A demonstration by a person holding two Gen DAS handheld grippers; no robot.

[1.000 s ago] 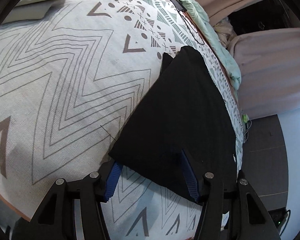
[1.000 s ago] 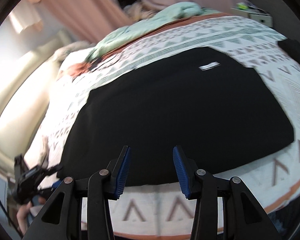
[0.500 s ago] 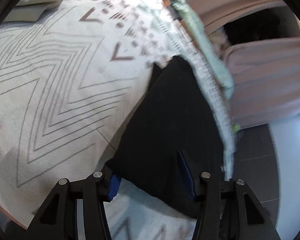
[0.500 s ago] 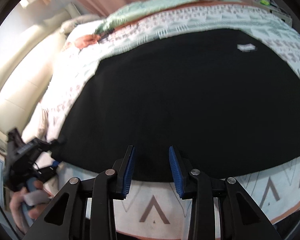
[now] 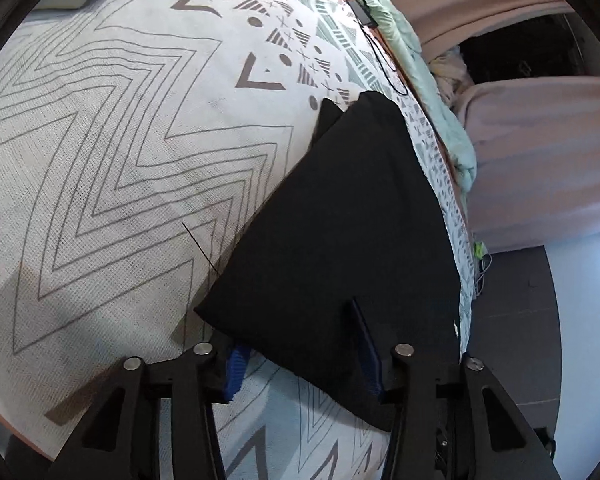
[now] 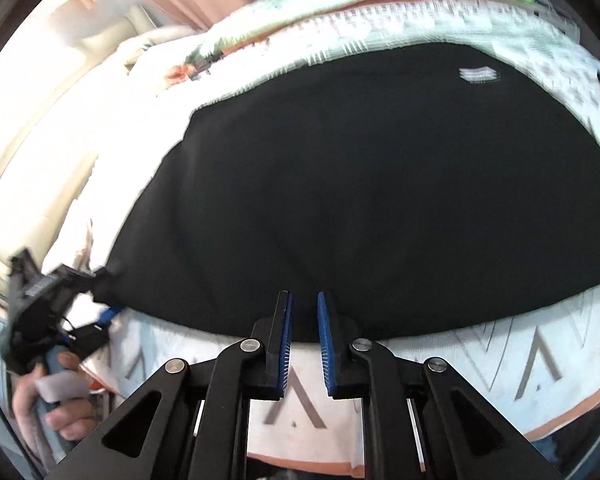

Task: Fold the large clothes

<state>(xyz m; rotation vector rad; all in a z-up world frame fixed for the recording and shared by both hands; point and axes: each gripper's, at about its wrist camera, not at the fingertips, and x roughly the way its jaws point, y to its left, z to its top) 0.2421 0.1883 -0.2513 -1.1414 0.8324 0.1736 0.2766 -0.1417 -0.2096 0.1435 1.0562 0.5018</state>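
A large black garment lies flat on the patterned white bedspread. In the left wrist view its corner lies between the fingers of my left gripper, which is open with one blue pad under the cloth and the other over it. My right gripper sits at the garment's near hem, its blue pads narrowly apart around the edge. The left gripper and the hand holding it also show at the garment's left corner in the right wrist view.
A mint-green blanket is bunched along the far side of the bed, with a black cable and adapter on it. Pink curtains and dark floor lie beyond the bed edge. A pale headboard is at left.
My right gripper has moved forward onto the garment's near hem and its fingers have closed from wide apart to a narrow gap. The left gripper has stayed at the corner, still open.
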